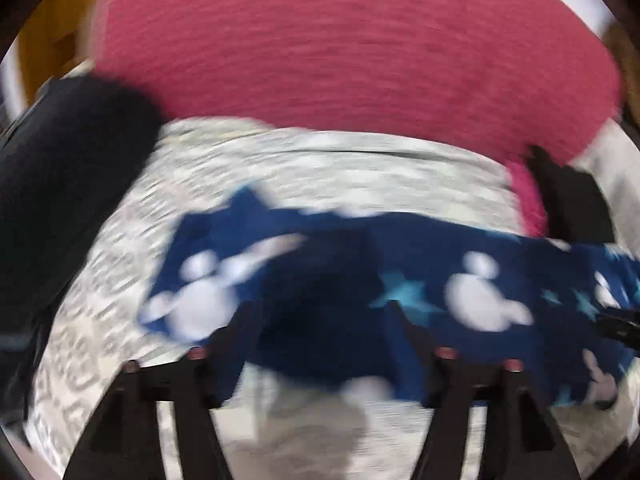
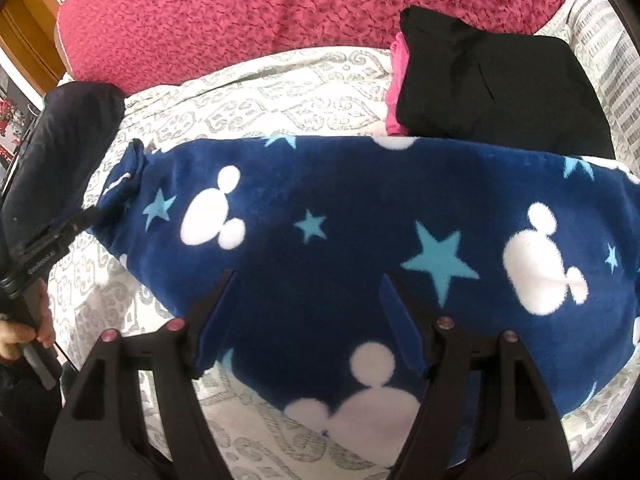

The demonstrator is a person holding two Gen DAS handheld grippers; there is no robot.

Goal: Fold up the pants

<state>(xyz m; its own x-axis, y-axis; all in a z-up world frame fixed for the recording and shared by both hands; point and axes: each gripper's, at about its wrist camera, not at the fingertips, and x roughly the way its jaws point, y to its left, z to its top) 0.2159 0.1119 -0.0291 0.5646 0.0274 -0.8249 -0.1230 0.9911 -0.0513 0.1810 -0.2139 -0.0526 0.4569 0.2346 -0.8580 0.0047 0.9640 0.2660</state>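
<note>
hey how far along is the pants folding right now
Done: the blue pants lie folded into one long band on the patterned bedsheet. In hand: nothing; the left gripper and right gripper are both open above them. Left: folding the band shorter, probably.

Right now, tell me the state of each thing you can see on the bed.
blue pants: folded, lying flat on the sheet
black garment: folded, stacked on a pink one
pink garment: folded, under the black one
left gripper: open, holding nothing
right gripper: open, over the pants
</note>
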